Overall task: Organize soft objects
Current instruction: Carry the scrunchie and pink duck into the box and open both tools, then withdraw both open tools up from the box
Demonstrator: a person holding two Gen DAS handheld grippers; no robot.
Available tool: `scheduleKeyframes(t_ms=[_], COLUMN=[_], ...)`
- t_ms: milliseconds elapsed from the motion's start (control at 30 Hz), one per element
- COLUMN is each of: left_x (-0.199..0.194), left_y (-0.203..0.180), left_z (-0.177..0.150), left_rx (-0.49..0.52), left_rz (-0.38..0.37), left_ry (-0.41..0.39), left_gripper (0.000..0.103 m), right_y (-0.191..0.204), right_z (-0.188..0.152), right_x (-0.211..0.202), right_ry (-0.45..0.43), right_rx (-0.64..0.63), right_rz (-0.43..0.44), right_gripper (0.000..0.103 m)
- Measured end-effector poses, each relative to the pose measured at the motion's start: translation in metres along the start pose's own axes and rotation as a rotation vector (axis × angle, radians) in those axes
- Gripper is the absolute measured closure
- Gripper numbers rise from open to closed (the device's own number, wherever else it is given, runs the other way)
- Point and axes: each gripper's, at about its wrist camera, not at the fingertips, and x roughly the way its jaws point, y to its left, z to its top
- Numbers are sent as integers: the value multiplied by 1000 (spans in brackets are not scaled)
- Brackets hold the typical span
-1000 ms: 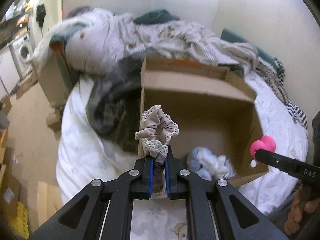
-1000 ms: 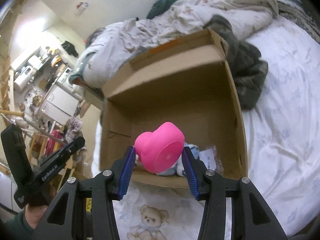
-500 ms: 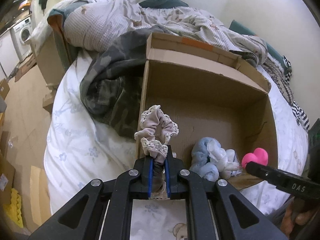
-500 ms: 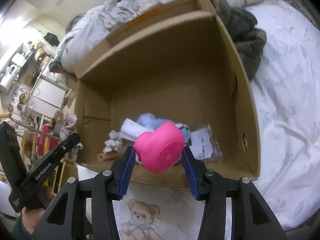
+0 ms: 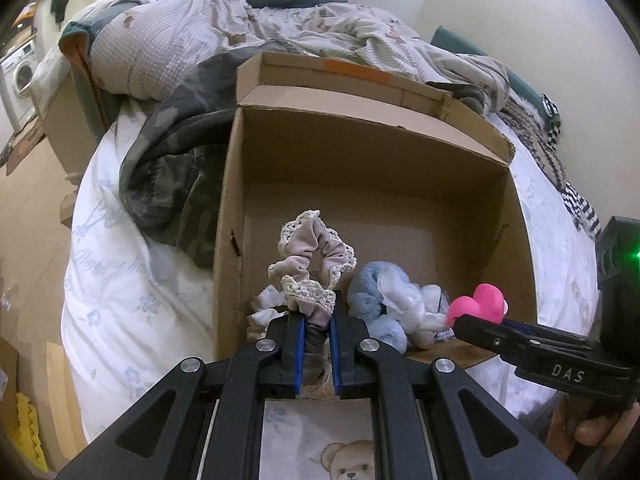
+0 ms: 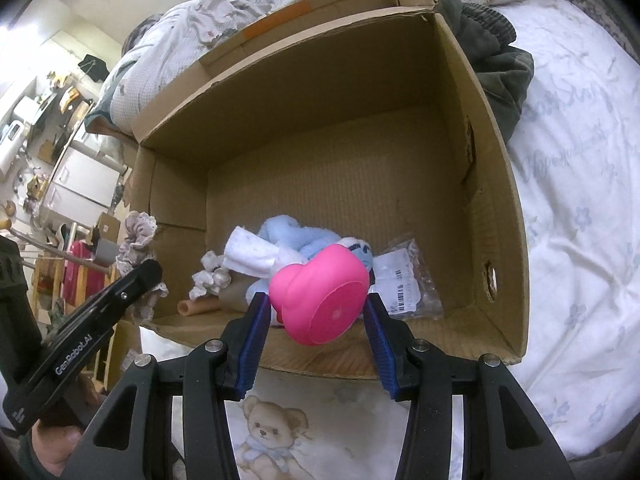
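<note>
An open cardboard box point(image 5: 360, 148) point(image 6: 496, 184) lies on the bed. My left gripper point(image 5: 316, 316) is shut on a beige lace-edged scrunchie point(image 5: 316, 248), held over the box's near left corner; the scrunchie also shows in the right wrist view point(image 6: 138, 236). My right gripper point(image 6: 316, 312) is shut on a pink heart-shaped soft toy point(image 6: 320, 292), held at the box's near edge; the toy also shows in the left wrist view point(image 5: 480, 306). Inside the box lie a blue and white soft bundle point(image 5: 388, 304) point(image 6: 280, 240), a small white scrunchie point(image 6: 210, 276) and a clear packet point(image 6: 404, 276).
A dark camouflage garment point(image 5: 168, 176) lies left of the box. Rumpled bedding point(image 5: 240, 36) is piled behind it. The white sheet point(image 6: 580, 200) with a bear print point(image 6: 268, 432) covers the bed. Floor and furniture lie off the bed's left side point(image 5: 24, 208).
Both grippers have moved forward and down toward the box, so its inside fills more of each view. Each still holds its item.
</note>
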Motion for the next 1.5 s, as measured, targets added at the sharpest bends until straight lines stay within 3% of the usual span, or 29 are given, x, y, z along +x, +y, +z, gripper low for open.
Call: scheduleKeyframes(t_ms=[167, 200, 267, 333, 367, 467, 600, 733, 767, 833, 1033, 1133, 1267, 1367, 1500], left_x=[2, 2, 1, -2, -4, -11, -22, -42, -46, -57, -90, -97, -99, -105, -109], left_y=[-2, -3, -4, -5, -5, -6, -6, -3, -1, 1, 5, 4, -1, -2, -3], left_z=[-2, -3, -2, -2, -2, -2, -3, -3, -3, -5, -16, -22, -30, -34, -36], left_rx=[2, 3, 8, 11, 12, 29, 43, 47, 45, 38, 28, 30, 47, 55, 52], left_rz=[-8, -3, 9, 39, 46, 48, 71, 113, 121, 127, 201, 211, 231, 230, 223], left_ry=[22, 25, 20, 8, -1, -36, -75, -144, -152, -171, -273, -285, -285, -307, -318], left_gripper=[89, 84, 72, 36, 32, 32, 32, 32, 32, 32, 30, 20, 16, 3, 1], right_y=[1, 1, 1, 0, 0, 0, -1, 1, 2, 6, 16, 24, 33, 39, 45], right_z=[0, 0, 0, 0, 0, 0, 1, -1, -3, -7, -22, -29, -41, -49, -53], right_x=[0, 1, 1, 0, 0, -2, -9, -23, -28, -39, -66, -77, -85, -87, -85], right_ry=[-1, 0, -2, -6, -7, -23, -50, -119, -138, -182, -281, -330, -374, -397, -411], right_rx=[-3, -2, -4, -3, -3, -7, 1, 9, 3, -17, -68, -99, -137, -158, -188], right_rz=[-3, -3, -1, 0, 0, -5, -14, -3, -1, 1, -7, -28, -56, -83, -114], right_gripper=[52, 52, 52, 51, 47, 32, 28, 16, 6, 0, 0, 0, 0, 0, 0])
